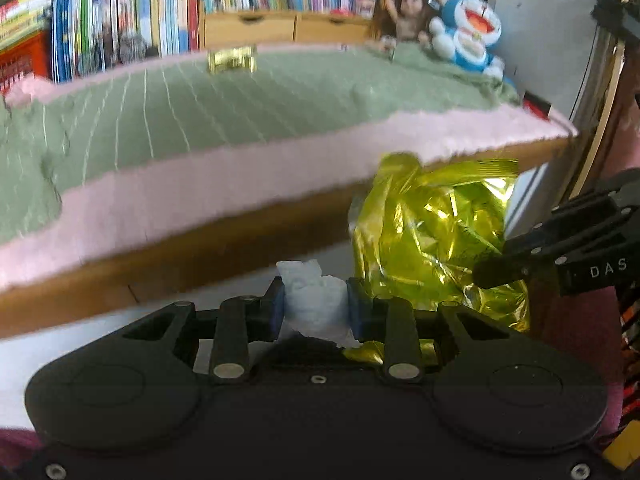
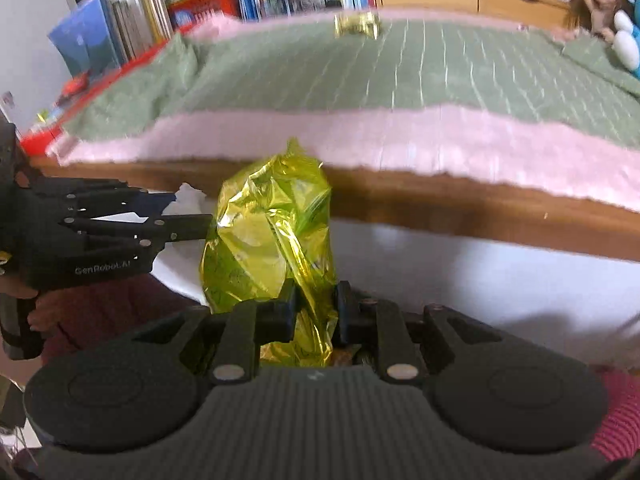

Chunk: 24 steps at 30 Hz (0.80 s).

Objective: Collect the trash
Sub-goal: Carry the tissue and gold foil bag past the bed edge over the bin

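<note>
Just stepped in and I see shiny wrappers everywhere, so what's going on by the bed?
A person is tidying up trash with a two-finger tool in each hand. The left tool is clamped on a crumpled white tissue, and the right tool is clamped on a crinkled yellow foil wrapper. Both are held in front of the bed's wooden edge. One more gold foil piece lies on the green blanket near the bookshelf, not yet collected.
</note>
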{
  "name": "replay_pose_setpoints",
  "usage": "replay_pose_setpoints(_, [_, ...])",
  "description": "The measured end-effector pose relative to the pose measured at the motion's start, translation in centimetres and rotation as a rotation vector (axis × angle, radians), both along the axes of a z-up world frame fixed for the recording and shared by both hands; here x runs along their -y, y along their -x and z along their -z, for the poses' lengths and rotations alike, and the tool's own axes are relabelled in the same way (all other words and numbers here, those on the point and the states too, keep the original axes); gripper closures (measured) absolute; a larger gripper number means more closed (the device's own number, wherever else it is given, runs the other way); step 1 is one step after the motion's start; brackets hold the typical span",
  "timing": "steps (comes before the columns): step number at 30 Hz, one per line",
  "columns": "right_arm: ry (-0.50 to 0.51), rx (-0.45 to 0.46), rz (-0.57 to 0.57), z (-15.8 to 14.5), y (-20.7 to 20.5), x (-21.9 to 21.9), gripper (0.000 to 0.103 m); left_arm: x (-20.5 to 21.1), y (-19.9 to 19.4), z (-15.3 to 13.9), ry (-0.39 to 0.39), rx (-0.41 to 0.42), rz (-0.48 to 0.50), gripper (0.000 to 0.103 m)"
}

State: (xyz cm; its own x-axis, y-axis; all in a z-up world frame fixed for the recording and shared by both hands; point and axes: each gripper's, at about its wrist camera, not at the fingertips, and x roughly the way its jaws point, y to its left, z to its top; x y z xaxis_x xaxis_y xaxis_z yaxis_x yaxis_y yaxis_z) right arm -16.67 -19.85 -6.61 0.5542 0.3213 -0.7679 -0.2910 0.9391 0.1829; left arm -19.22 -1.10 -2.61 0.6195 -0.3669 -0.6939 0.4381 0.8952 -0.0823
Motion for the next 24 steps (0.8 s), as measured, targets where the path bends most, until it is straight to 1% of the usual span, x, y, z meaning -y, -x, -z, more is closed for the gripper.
replay_pose_setpoints(8, [0.074,-0.144,-0.024,1.5,-1.6,-1.2,0.081,0.5,-0.4,3.6,-0.041,-0.081,0.008,0.073])
replay_pose_setpoints(14, [0.105,-0.302,-0.029,3.5,-4.2,-2.1,0.08,0.9,-1.3,6.4,-0.069,-0.16,-0.005,0.073])
replay_pose_setpoints(18, [0.124,-0.403,-0.028,5.0,-6.1,-3.0,0.08,1.3,-1.7,8.1,-0.102,-0.209,-0.02,0.073])
replay_pose_setpoints(24, [0.169,-0.482,-0.037,6.2,-8.0,-4.3,0.08,1.3,-2.7,9.8,-0.11,-0.268,-0.039,0.073])
